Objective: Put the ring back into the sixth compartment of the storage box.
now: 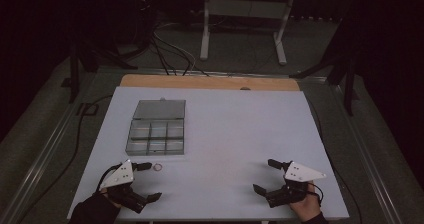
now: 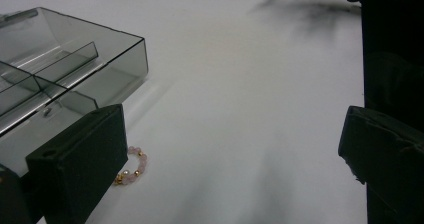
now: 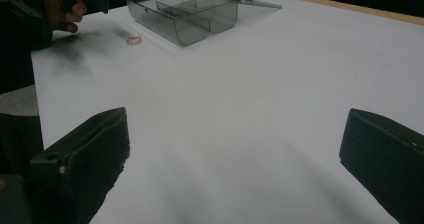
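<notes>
Nearest to us, our left gripper sat at the table's front edge with its jaws spread wide and nothing between them. Our right gripper rested well to the right of it, jaws just as wide and just as empty. Both carried a pale three-cornered plate on top, and their black jaw pads looked blocky and matte.

Just beyond the left gripper lay the bracelet, a small ring of pale pink beads with a few gold ones, flat on the table. In the left gripper view it sat right beside the tip of one jaw, partly hidden behind it; we could not tell whether the two touched. It lay outside the box, just in front of the box's near right corner.

Beyond the bracelet stood the box, a shallow case of smoky clear plastic with thin inner walls dividing it into six compartments. Every compartment we could see into was empty. Its lid lay open, folded back flat behind the box.

Nothing stood between the bracelet and the box. The table had a smooth, pale matte top. Behind the box, a strip of bare wood ran along the table's far edge, and past it lay dark floor with cables and a white metal frame.
</notes>
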A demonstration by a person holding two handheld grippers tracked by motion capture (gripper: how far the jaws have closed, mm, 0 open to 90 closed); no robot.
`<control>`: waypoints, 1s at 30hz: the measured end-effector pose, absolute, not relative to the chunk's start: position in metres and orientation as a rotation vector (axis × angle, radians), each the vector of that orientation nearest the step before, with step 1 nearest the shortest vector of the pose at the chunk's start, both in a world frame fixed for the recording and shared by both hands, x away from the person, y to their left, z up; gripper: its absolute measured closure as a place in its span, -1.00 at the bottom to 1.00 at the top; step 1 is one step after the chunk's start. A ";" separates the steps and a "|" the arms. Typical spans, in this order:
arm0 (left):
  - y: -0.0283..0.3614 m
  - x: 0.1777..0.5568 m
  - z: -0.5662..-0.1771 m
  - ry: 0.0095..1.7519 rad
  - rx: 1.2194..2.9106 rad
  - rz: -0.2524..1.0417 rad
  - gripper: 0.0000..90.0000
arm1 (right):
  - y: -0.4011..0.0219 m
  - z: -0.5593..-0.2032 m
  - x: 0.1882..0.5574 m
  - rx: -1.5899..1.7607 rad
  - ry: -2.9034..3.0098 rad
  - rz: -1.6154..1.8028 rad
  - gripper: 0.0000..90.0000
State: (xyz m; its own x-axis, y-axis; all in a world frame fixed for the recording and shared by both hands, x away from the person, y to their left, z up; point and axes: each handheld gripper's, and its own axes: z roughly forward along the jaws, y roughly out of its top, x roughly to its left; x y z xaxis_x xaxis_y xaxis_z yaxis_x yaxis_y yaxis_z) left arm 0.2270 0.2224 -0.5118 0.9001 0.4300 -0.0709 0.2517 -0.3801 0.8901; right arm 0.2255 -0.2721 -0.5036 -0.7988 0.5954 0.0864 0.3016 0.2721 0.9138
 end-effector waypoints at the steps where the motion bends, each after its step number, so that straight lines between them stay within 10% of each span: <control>1: 0.222 0.227 -0.512 0.495 1.983 0.207 -0.99 | -0.272 -0.504 0.226 0.826 2.272 1.537 -1.00; 30: 0.215 0.229 -0.494 0.560 1.922 0.278 -0.99 | -0.272 -0.502 0.224 0.843 2.259 1.563 -1.00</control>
